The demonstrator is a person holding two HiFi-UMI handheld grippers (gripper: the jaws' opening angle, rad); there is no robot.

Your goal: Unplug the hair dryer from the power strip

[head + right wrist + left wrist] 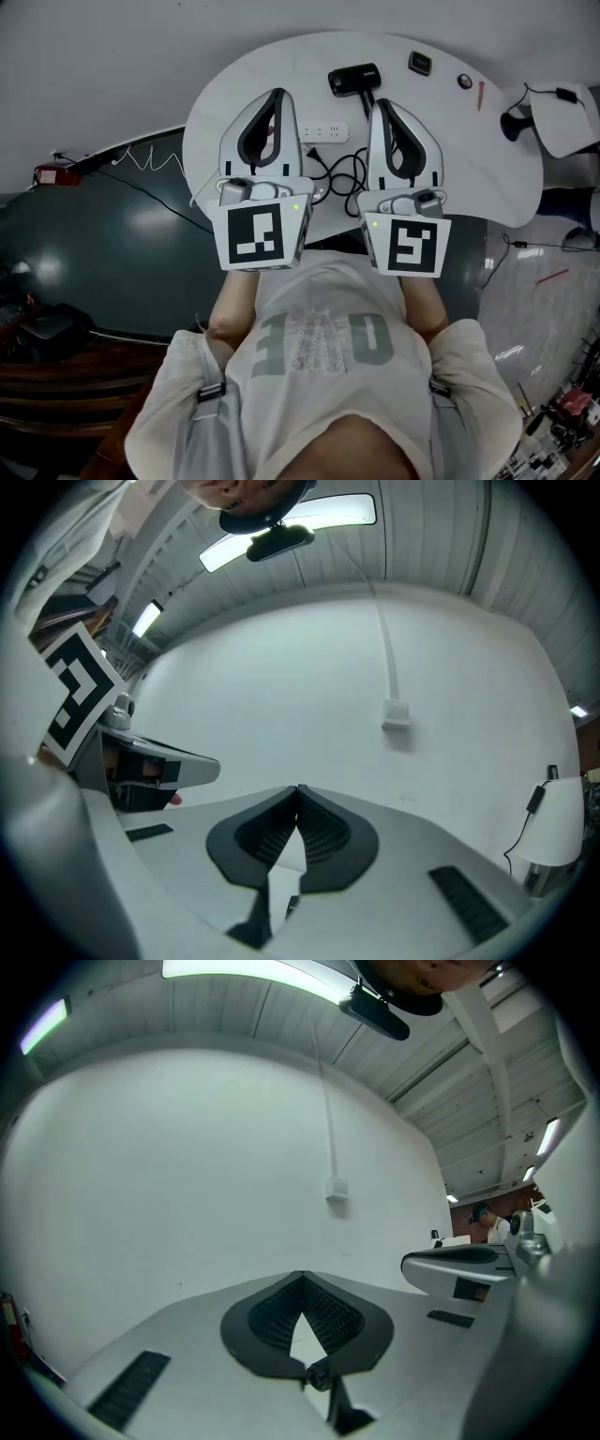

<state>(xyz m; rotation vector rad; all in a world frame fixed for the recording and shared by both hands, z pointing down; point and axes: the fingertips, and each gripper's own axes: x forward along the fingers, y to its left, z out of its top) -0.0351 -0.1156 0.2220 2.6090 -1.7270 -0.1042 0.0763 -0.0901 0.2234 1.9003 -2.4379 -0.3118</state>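
A black hair dryer (353, 80) lies at the far side of the round white table (234, 89). A white power strip (323, 131) lies in front of it. The dryer's black cord (345, 171) coils on the table, and its plug (313, 154) rests by the strip's near edge. My left gripper (277, 94) (300, 1276) and my right gripper (382, 105) (298, 789) are held level side by side above the table, either side of the strip. Both are shut with nothing between the pads, and both face a bare white wall.
A small dark device (419, 63), a round knob (464, 81) and a red pen (481, 94) lie at the table's far right. A white desk lamp (561, 117) stands beyond the right edge. The floor to the left is dark green, with a red object (52, 174).
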